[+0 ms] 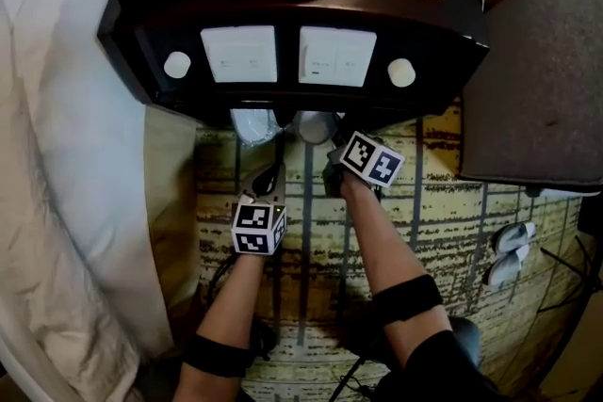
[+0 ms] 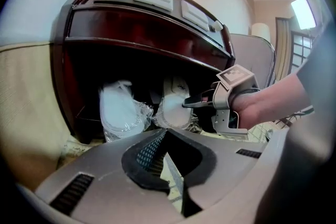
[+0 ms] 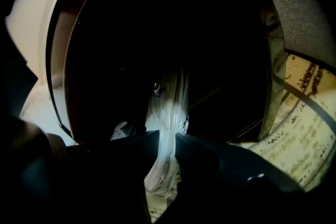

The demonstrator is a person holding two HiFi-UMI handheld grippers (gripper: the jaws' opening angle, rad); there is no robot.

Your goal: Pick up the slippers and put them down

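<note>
Down in the open bottom shelf of the dark wooden nightstand (image 1: 283, 104), a white slipper in clear plastic wrap (image 3: 170, 107) is propped upright just beside a second wrapped white slipper (image 2: 118, 107). The right gripper (image 3: 167, 136) has its jaws nearly together, pinching the first one by its wrapped edge. Meanwhile the left gripper (image 2: 164, 136) hangs a little short of the second slipper, above the striped beige carpet (image 1: 452, 202), its jaws fully closed with nothing between them.

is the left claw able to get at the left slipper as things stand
Probably yes: nothing stands between the left claw and the left slipper in the open nightstand, but the claw is shut.
</note>
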